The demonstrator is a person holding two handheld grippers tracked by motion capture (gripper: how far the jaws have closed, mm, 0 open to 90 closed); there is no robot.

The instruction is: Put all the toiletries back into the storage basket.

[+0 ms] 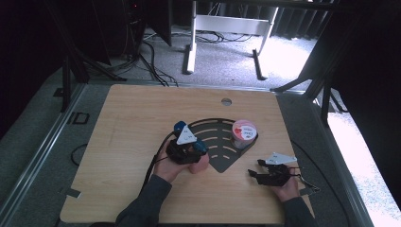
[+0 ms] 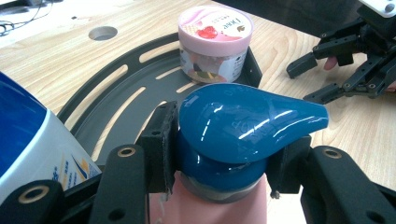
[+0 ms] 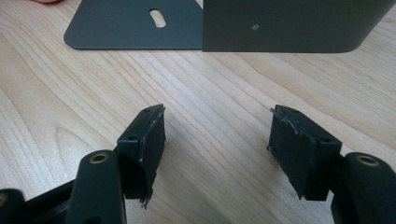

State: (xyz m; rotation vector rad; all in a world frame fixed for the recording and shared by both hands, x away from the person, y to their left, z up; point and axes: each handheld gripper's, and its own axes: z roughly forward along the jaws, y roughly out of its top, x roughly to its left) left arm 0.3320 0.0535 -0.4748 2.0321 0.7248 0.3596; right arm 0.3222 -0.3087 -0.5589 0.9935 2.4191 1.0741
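My left gripper (image 2: 224,156) has its jaws on either side of the blue collar under the pump head of a pink pump bottle (image 2: 247,116), and the pads press on it. In the high view this gripper (image 1: 190,150) sits at the left edge of the dark slotted rack (image 1: 218,142). A white and blue bottle (image 2: 28,135) stands close beside it. A pink-lidded tub (image 1: 244,132) rests at the rack's far right corner. My right gripper (image 3: 217,144) is open over bare wood with nothing between its pads. It lies right of the rack (image 1: 256,169).
The rack's upright wall (image 3: 289,23) and flat base (image 3: 135,28) lie just ahead of the right gripper. A round hole (image 1: 226,101) is in the tabletop near the far edge. Beyond the table are cables and a white desk frame (image 1: 227,28).
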